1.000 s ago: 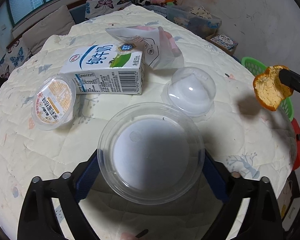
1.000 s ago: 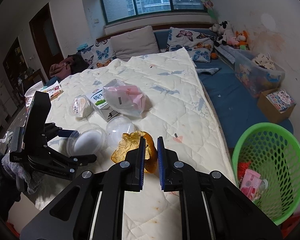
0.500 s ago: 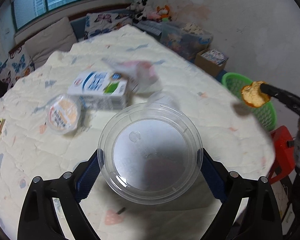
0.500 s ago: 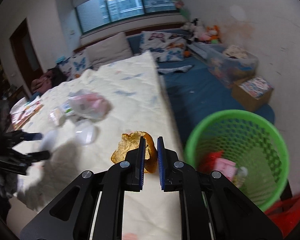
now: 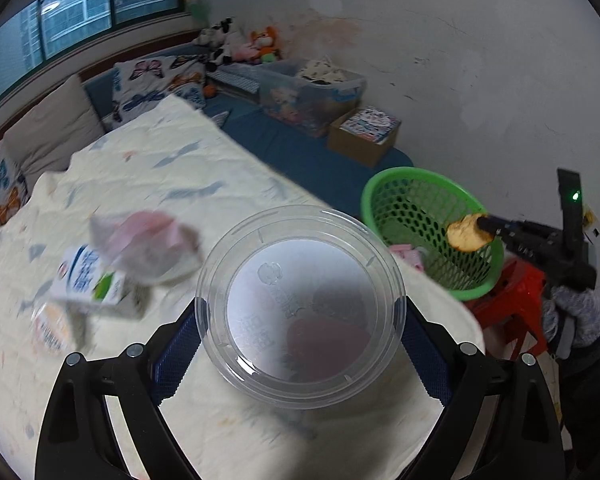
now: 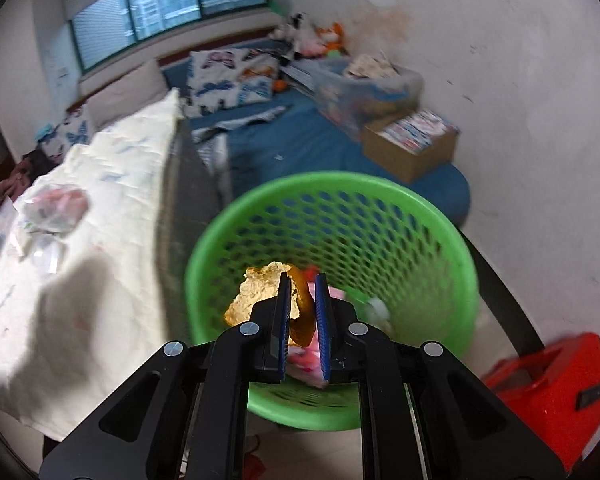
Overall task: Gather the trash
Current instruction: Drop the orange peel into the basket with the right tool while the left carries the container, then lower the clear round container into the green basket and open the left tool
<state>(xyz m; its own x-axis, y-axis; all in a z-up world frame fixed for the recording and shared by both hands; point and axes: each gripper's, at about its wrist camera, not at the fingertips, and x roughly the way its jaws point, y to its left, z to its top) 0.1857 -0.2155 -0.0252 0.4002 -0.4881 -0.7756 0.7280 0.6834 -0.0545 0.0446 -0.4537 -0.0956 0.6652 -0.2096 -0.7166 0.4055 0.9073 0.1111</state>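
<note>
My right gripper (image 6: 302, 280) is shut on an orange peel (image 6: 256, 296) and holds it over the mouth of the green mesh trash basket (image 6: 452, 256). The peel (image 5: 466, 233) and basket (image 5: 380, 188) also show in the left wrist view, right of the bed. My left gripper (image 5: 300, 312) is shut on a clear round plastic container (image 5: 300, 304), held above the bed's right edge. A milk carton (image 5: 88, 284), a crumpled plastic bag (image 5: 144, 244) and a sealed cup (image 5: 52, 326) lie blurred on the quilt.
The basket holds pink wrappers (image 6: 308, 356). A red stool (image 6: 556, 384) stands right of the basket on the floor. A cardboard box (image 6: 412, 148), a clear storage bin (image 5: 308, 92) and pillows (image 5: 40, 136) sit on the blue mat behind.
Both grippers swung right toward the basket. The peel went from above the bed to over the basket mouth. The clear container was lifted off the quilt and carried rightward.
</note>
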